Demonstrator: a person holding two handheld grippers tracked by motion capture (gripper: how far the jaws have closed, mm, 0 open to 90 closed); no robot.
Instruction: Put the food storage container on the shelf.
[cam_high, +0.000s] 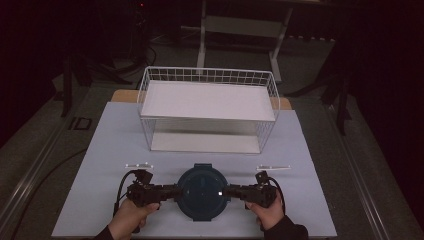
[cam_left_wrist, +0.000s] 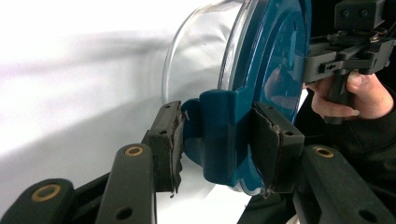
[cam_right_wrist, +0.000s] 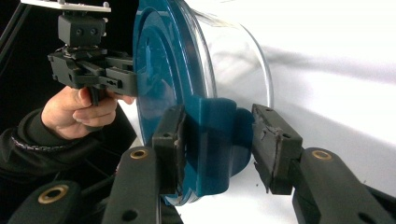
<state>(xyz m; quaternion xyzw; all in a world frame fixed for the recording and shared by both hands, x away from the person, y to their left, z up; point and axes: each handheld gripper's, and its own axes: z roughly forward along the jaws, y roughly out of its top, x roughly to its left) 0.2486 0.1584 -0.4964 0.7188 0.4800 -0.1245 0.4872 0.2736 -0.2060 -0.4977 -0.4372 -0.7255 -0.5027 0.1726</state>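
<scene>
Squarely between the two grippers, a round glass container with a dark teal clip-on lid (cam_high: 201, 192) is sitting at the near edge of the pale blue table (cam_high: 100, 150), about six o'clock from the white wire basket (cam_high: 207, 107).

The left gripper (cam_high: 170, 191) is coming in from nine o'clock. Its jaws are clamping the lid's left latch tab (cam_left_wrist: 219, 135), worn rubber pads pressing both faces.

The right gripper (cam_high: 231, 191) is coming in from three o'clock. It is straddling the opposite latch tab (cam_right_wrist: 217, 140): one pad is touching, the other is standing just clear, so the jaws are part open and not yet gripping.

Both hands are lying equally near; the line through the tabs is running nine to three. The glass wall is clear and smooth, the lid glossy plastic.
</scene>
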